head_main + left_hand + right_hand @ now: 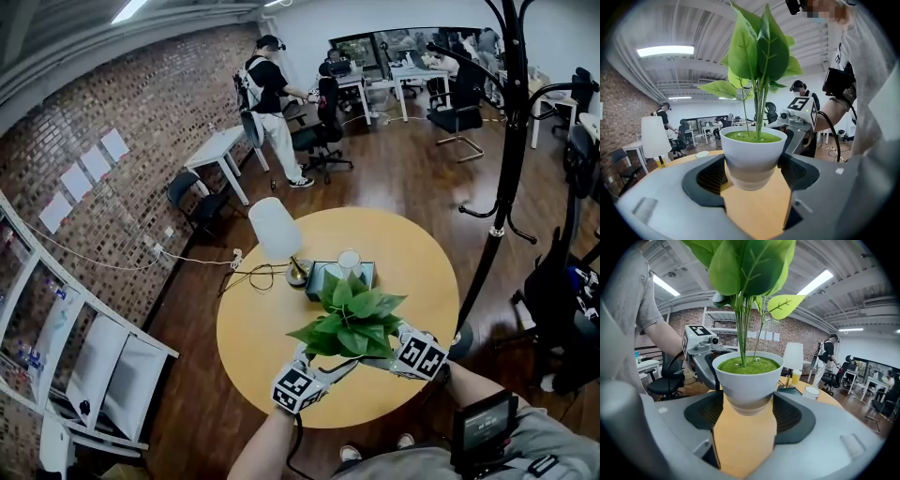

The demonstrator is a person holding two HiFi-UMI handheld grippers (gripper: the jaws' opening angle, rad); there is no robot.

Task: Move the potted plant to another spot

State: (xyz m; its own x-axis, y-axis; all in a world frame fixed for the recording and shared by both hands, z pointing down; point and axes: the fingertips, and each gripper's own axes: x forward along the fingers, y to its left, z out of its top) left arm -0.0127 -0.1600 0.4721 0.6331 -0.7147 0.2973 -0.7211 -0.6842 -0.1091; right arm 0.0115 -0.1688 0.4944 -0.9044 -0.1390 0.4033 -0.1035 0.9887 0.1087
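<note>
Left gripper (753, 174) jaws spread wide and clamped on the lower wall of the potted plant (753, 149); right gripper (749, 412) jaws the same, gripping it from the opposite side. Pot base has air under it with counter (258, 349) wood below, so it's off the surface, held over the near edge of the round counter, a bit right of middle. Step reads as carry: lift done, placement not. Next move calls for both hands travelling together, pot upright, to a bare patch away from the lamp (275, 228), cup (349, 262) and dark flat item (321, 278) toward the far edge. Plant: white tapered pot, green mossy top, thin stems, broad glossy leaves; likely light, top-heavy
</note>
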